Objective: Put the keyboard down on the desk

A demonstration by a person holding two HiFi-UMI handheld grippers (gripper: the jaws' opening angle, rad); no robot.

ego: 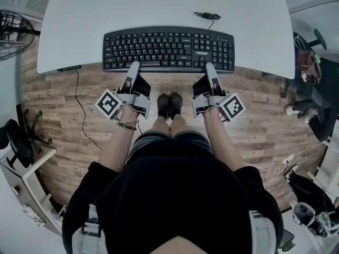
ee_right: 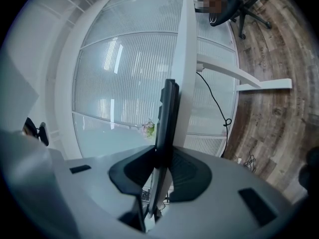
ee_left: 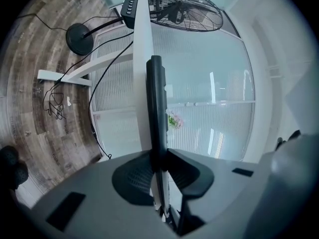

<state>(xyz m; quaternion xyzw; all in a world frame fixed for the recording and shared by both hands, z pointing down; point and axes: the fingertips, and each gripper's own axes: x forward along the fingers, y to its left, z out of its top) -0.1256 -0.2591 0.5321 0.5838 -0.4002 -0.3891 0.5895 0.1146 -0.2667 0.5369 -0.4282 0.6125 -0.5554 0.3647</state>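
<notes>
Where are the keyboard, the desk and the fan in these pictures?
keyboard [ego: 169, 49], head view, on the middle rows of keys.
desk [ego: 159, 4], head view, on the bare white top behind the keyboard.
fan [ee_left: 185, 9], left gripper view, on the wire grille.

A white desk [ego: 159, 9] with a curved near edge stands over a wooden plank floor [ego: 63, 120]. A black keyboard [ego: 168, 49] lies flat along the middle of the desk's near edge. Beyond it, to the right, a small tangled black cable [ego: 207, 16] rests on the bare top. A thin cord [ego: 85, 115] trails across the floor at left.
</notes>
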